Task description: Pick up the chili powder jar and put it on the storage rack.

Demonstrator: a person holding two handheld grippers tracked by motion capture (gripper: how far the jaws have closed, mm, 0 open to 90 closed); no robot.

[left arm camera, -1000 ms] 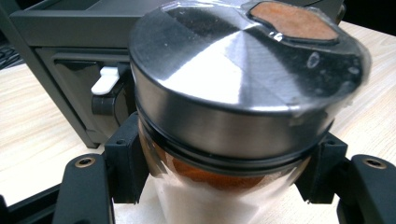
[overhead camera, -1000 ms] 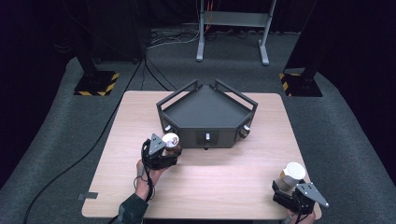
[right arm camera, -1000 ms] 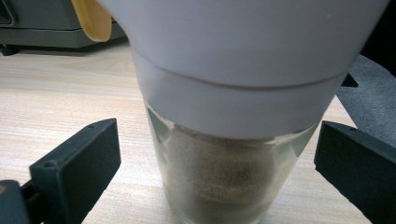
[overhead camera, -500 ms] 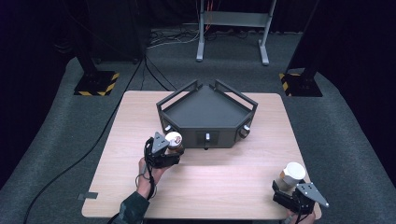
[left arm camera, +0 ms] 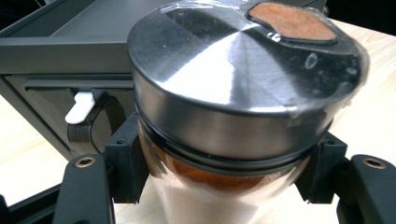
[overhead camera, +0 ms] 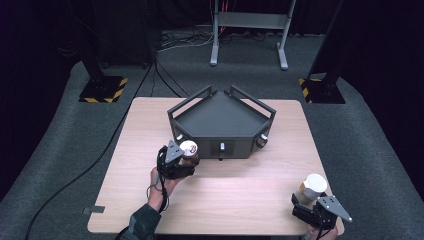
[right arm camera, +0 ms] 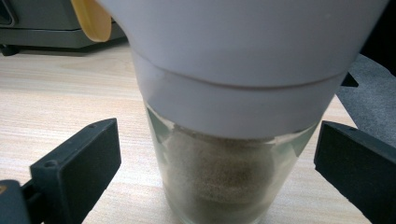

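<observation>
- Right gripper [overhead camera: 312, 204], nearest the table's front edge at the right corner: standing released, both pads [right arm camera: 77, 165] clear of the glass, gaps showing on each side.
- Between those pads: white-capped glass spice jar [right arm camera: 233, 107] resting upright on the wooden table [overhead camera: 240, 195], holding pale brownish powder; yellow flip tab [right arm camera: 92, 18] hanging from the cap's upper left.
- Left gripper [overhead camera: 186, 162], farther in at the table's left-centre, carried in a hand [overhead camera: 159, 182]: clenching on a steel-lidded glass spice jar [left arm camera: 238, 88], pads [left arm camera: 126, 161] pressing the glass just under the lid from both sides.
- That jar: holding orange-red powder, lid wrapped in clear film, an orange window showing at the lid's far edge; whether resting on the table or being held just above it, cannot tell.
- Just behind the jar: dark grey angular tray unit [overhead camera: 220, 120] sitting mid-table, a white latch [left arm camera: 81, 106] showing on its front panel.
- Beyond the table: grey floor, hazard-striped stand bases [overhead camera: 102, 89] and a metal frame [overhead camera: 248, 30].
</observation>
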